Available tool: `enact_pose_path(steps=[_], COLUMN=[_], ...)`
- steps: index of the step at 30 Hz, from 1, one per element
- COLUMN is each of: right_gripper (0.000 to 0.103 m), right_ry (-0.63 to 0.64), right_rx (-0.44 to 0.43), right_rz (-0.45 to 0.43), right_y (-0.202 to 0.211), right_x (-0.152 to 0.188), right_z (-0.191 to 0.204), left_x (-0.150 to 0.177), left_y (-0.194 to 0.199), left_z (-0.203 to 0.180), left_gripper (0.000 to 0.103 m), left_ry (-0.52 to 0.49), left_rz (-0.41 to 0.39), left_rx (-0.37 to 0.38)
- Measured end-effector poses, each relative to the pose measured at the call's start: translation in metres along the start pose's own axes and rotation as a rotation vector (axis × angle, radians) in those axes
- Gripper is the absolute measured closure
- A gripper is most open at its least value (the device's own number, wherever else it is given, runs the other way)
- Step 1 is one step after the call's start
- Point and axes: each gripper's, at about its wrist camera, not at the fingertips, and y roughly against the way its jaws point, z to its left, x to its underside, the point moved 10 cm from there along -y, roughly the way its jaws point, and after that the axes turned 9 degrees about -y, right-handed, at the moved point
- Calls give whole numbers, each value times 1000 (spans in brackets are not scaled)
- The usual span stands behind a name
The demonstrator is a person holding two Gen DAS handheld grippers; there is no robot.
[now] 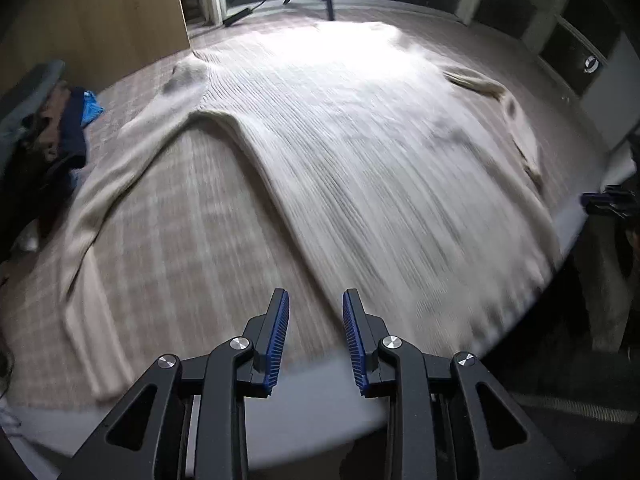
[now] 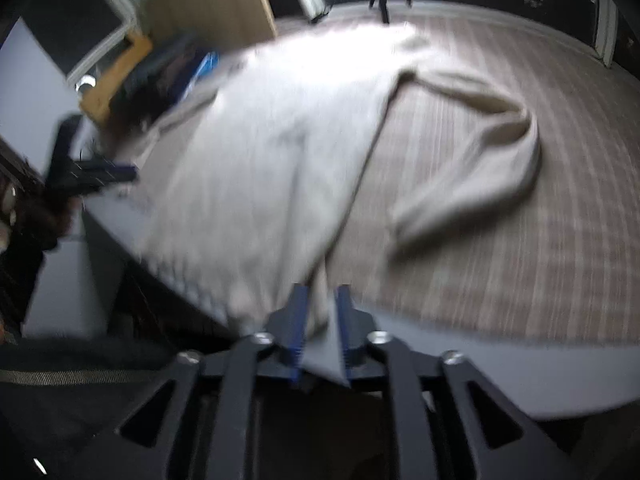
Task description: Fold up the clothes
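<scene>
A cream ribbed sweater [image 1: 360,140] lies flat, front hem toward me, on a plaid-covered surface [image 1: 192,232]. One sleeve [image 1: 108,184] stretches out to the left; the other sleeve [image 1: 516,120] lies bent at the right. My left gripper [image 1: 316,304] is open just off the hem's left corner, with nothing between its blue pads. The right wrist view is blurred. There the sweater [image 2: 260,160] reaches the near edge, and its hem corner lies between the parted fingers of my right gripper [image 2: 322,296]. The bent sleeve [image 2: 480,152] lies to the right.
A heap of dark and blue clothes [image 1: 68,128] sits at the surface's left end beside a wooden panel [image 1: 92,20]. Tripod legs [image 1: 328,4] stand beyond the far edge. The grey front edge [image 1: 300,408] of the surface is right under both grippers.
</scene>
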Motion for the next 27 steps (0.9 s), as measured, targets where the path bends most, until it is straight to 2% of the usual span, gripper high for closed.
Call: enact_pose_path(steps=[1, 2, 4, 6, 8, 9, 11, 15, 17, 18, 21, 24, 27], right_gripper=[68, 66, 66, 66, 66, 66, 66, 66, 91, 99, 99, 99, 99], right_ry=[15, 29, 9, -40, -65, -80, -103, -82, -68, -72, -46, -42, -66], right_rx=[26, 47, 49, 32, 30, 30, 12, -30, -55, -73, -116, -64, 9], right_rz=[-29, -59, -74, -69, -59, -53, -36, -29, -16, -7, -14, -99, -33], right_y=[-5, -12, -32, -56, -75, -85, -100, -117, -123, -125, -111, -79, -93], right_x=[-16, -31, -58, -81, -94, -101, -108, -120, -125, -126, -133, -154, -151], right_z=[-1, -2, -11, -20, -25, -29, -31, -24, -19, -18, -12, -27, -49], left_x=[-6, -11, -16, -21, -24, -25, -27, -27, -27, -27, -28, -27, -18], left_y=[-11, -22, -43, -57, -62, -62, -61, -58, -55, -54, -39, -21, -21], left_z=[5, 9, 14, 11, 8, 7, 6, 3, 1, 1, 6, 16, 13], left_gripper=[76, 76, 76, 76, 80, 88, 95, 97, 98, 98, 98, 98, 97], left_ry=[5, 8, 24, 34, 34, 30, 28, 19, 13, 11, 18, 26, 60], left_rz=[21, 38, 69, 78, 71, 65, 58, 56, 51, 48, 30, 11, 29], left_rx=[-23, -32, -31, 6, 18, 28, 47, 48, 50, 51, 30, -15, 7])
